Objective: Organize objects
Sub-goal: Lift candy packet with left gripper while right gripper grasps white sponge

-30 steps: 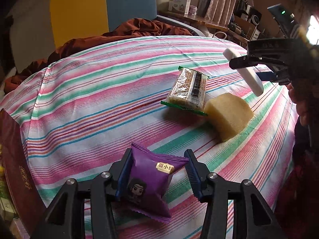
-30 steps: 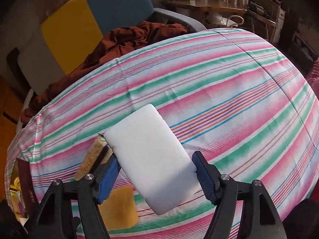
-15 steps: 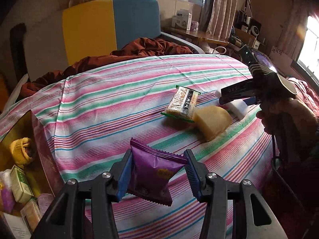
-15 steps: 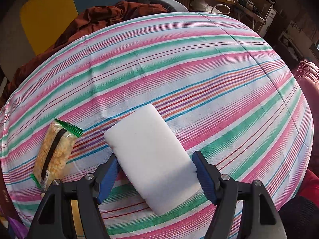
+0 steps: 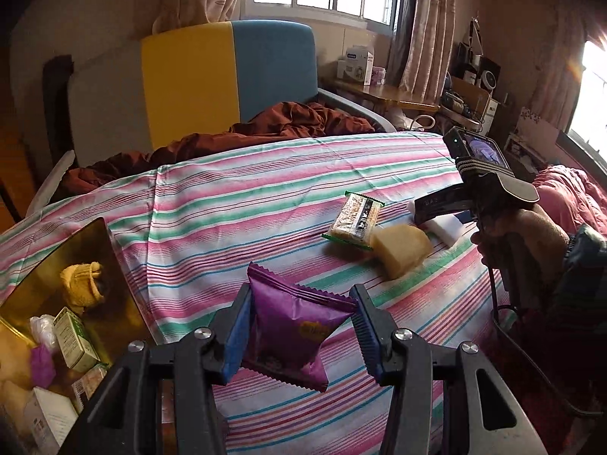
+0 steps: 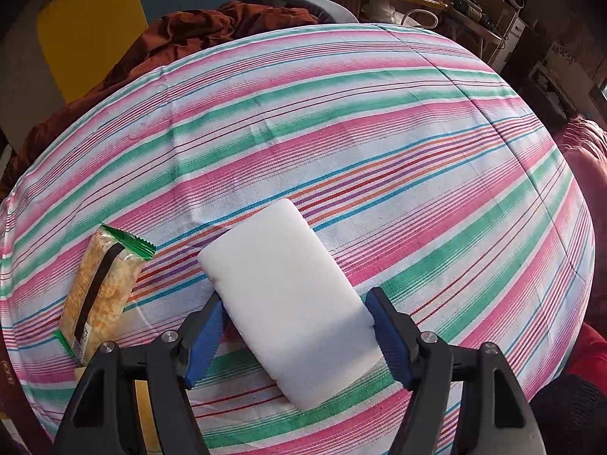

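Counting four loose items up here: one purple snack packet (image 5: 290,331), one white sponge (image 6: 290,295), one green-edged cracker pack (image 5: 354,218), one yellow sponge (image 5: 400,250). Two grippers. Left gripper (image 5: 299,335) clamped on the purple snack packet, held up above the striped sheet (image 5: 235,204). Right gripper (image 6: 294,335) pinching the white sponge, now low against the sheet just right of the cracker pack and yellow sponge. Compared with a second back: white sponge dropped from mid-air down to the sheet, purple packet lifted off it, and a gold box (image 5: 60,265) full of small stuff now showing at left.
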The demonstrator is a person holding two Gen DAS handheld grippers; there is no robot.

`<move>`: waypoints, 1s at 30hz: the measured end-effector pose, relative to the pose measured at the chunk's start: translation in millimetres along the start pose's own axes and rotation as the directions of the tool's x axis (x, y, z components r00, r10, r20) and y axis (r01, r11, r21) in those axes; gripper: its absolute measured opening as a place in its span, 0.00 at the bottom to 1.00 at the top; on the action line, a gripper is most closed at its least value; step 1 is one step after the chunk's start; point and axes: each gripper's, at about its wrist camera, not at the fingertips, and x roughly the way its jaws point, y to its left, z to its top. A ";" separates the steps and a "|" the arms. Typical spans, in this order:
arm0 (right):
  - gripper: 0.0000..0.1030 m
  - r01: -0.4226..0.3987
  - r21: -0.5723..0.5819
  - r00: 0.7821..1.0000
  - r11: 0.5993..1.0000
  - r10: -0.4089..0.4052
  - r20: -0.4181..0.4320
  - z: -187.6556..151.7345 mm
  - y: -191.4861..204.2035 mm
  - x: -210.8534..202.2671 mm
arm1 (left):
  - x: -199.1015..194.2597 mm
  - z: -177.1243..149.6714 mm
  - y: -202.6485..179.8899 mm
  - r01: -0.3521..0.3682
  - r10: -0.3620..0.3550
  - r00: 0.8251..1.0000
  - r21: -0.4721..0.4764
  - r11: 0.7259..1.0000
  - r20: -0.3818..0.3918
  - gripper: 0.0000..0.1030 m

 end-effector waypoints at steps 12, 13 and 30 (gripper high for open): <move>0.72 -0.027 -0.005 0.997 1.000 0.028 0.066 4.0 5.6 -10.4 | -36.1 -1.0 36.1 -0.057 0.062 0.996 -0.077 0.995 0.064 0.49; 0.72 -0.025 -0.005 0.997 1.000 0.025 0.071 3.4 10.3 -11.7 | -39.2 -1.6 40.8 -0.062 0.068 0.995 -0.087 0.994 0.070 0.49; 0.72 -0.081 -0.088 0.962 0.993 0.101 0.255 2.8 31.6 -66.2 | -132.2 -49.4 205.3 -0.229 0.314 0.942 -0.455 0.860 0.120 0.49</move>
